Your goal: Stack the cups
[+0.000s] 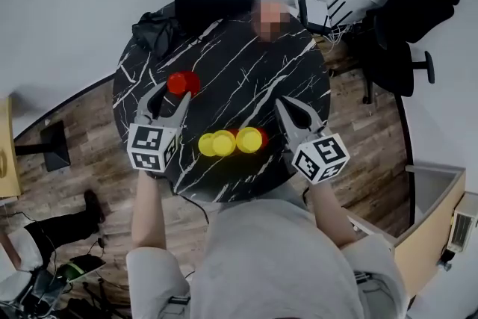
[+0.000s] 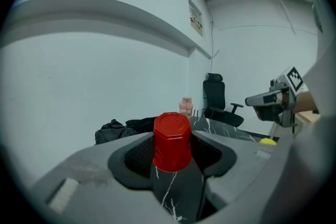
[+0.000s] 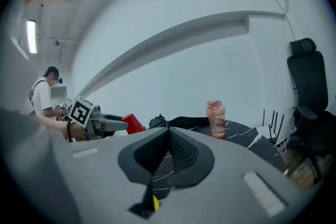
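Between the pads of the left hand-held gripper (image 1: 174,91) sits a red cup (image 2: 171,141), mouth down, clamped from both sides over the black marbled worktop (image 1: 246,56). To that hand-held gripper's right, level with its marker cube, two yellow cups (image 1: 216,143) lie side by side, touching. Just right of them is the right hand-held gripper (image 1: 286,107), clenched with its jaws pressed together on nothing. Beyond its tips, at the worktop's far edge, stands a pink bottle (image 3: 216,118).
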